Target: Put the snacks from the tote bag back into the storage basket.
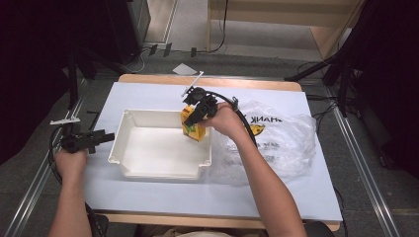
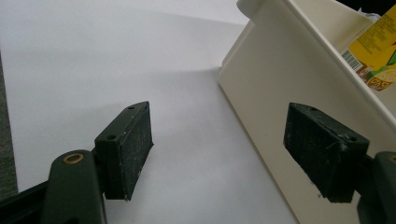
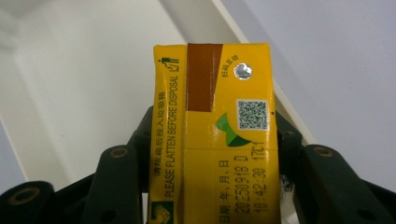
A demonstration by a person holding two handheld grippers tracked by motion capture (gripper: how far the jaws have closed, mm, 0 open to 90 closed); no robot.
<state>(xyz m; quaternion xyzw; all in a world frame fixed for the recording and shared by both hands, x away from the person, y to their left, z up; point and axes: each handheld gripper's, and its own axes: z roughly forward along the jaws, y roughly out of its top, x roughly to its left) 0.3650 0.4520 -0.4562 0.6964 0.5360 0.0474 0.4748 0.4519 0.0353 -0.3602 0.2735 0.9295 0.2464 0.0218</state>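
A yellow drink carton (image 1: pixel 192 124) (image 3: pixel 212 135) with a brown stripe and a foil straw hole is clamped between the jaws of my right gripper (image 1: pixel 196 117), held over the far right corner of the white plastic bin (image 1: pixel 129 170). Both black pads (image 3: pixel 140 135) press on the carton's sides in the right gripper view. My left gripper (image 1: pixel 101 138) rests at the table's left edge, just outside the bin's left wall (image 2: pixel 280 84). Its pads (image 2: pixel 128 149) stand wide apart with nothing between them. The carton's corner (image 2: pixel 376 51) peeks over the bin's rim.
A crumpled clear plastic bag (image 1: pixel 276 140) with printed lettering lies right of the bin on the white tabletop (image 1: pixel 237 192). Black stands and cables ring the table, and a floor rail runs along each side.
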